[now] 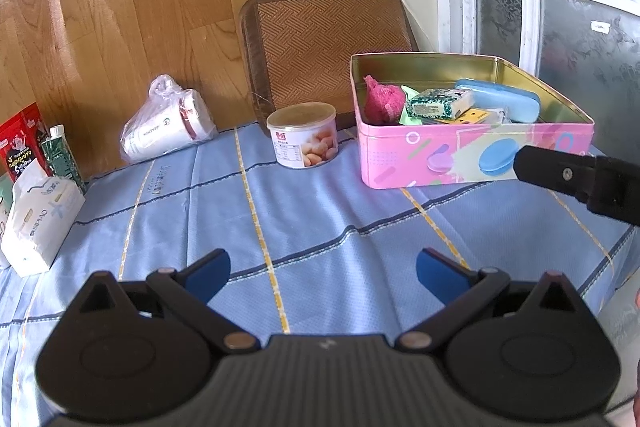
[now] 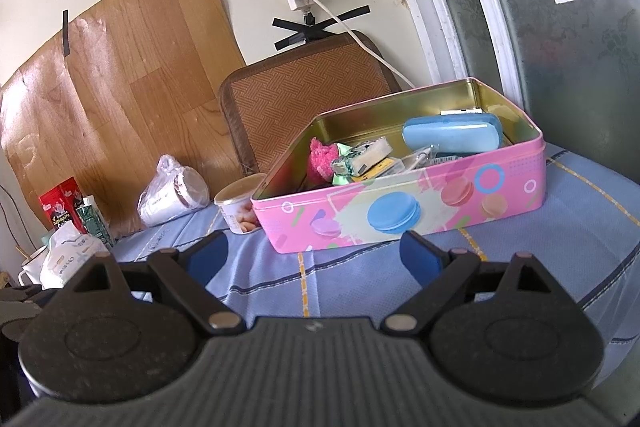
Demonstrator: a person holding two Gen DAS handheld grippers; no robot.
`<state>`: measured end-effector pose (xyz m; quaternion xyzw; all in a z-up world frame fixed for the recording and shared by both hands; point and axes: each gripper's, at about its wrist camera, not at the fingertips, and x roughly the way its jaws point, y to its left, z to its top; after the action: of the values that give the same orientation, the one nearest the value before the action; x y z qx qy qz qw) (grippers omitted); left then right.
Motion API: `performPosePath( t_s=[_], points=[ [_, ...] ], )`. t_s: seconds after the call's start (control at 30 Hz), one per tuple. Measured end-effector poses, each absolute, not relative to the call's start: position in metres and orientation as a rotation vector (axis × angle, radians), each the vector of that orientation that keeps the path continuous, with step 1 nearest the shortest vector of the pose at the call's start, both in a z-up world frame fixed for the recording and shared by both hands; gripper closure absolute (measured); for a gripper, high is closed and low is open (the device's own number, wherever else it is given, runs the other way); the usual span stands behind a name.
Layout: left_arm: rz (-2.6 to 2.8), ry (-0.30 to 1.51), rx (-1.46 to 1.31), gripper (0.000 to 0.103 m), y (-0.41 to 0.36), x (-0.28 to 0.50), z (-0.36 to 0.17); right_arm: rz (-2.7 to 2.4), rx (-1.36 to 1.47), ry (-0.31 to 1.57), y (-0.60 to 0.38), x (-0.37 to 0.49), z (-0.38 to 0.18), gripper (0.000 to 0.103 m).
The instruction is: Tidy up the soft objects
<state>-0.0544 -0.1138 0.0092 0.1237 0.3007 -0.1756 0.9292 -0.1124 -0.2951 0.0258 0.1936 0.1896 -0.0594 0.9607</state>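
Both the left gripper [image 1: 323, 269] and right gripper [image 2: 314, 253] are held wide and empty above the blue cloth [image 1: 320, 219], since the pink plush [image 1: 382, 101] is already stowed in the tin [image 1: 472, 157] near the far right corner.

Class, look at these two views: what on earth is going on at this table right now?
A person holds two grippers over a blue checked tablecloth. Both the left hand-held gripper and the right hand-held gripper are open and empty. Ahead sits an open pink macaron-print tin already containing a fluffy pink soft toy, a blue oblong case and small packets. Nothing is being gripped at this moment.
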Motion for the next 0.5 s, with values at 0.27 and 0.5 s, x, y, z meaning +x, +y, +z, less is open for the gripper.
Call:
performPosePath(
  t_s=[0.27,0.5],
  points=[
    [-0.363,0.62,0.257,0.0,-0.114,-0.0533,0.0089,-0.121,0.396,0.389,-0.2961,-0.1118,0.0238,0.008],
    [-0.368,0.619,0.26,0.0,-0.1143,-0.0539,0.0084,-0.123,0.398,0.39,-0.2961,-0.1118,0.0232,0.008]
  ],
)
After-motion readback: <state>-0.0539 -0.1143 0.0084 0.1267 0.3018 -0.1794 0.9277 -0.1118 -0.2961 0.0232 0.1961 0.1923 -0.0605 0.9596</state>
